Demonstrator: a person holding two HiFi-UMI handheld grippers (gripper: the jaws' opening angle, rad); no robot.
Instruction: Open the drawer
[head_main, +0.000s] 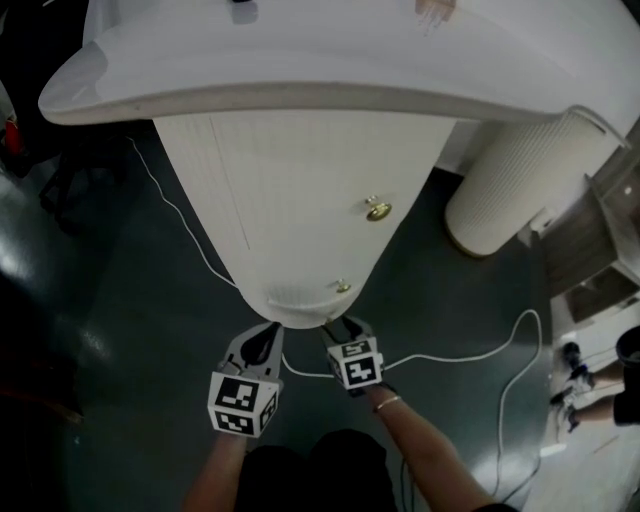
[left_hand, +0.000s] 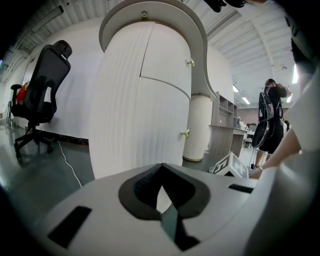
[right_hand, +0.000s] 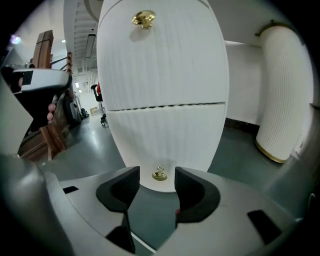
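A white ribbed cabinet (head_main: 300, 200) stands under a white table top (head_main: 300, 60). Its front has an upper brass knob (head_main: 378, 210) and a lower brass knob (head_main: 343, 286). In the right gripper view a seam splits the front; the lower drawer front (right_hand: 165, 135) carries the small knob (right_hand: 159, 175). My right gripper (right_hand: 157, 184) is open and the knob shows between its jaws, a little beyond the tips and not touched. In the head view my right gripper (head_main: 340, 326) sits just below the cabinet's base. My left gripper (head_main: 268, 336) is beside it, shut on nothing (left_hand: 161, 167).
A white cable (head_main: 470, 355) loops over the dark floor. A ribbed white column (head_main: 510, 185) stands at the right, with shelving (left_hand: 222, 125) behind it. A black office chair (left_hand: 42, 85) is at the left. A person (left_hand: 270, 120) stands to the right.
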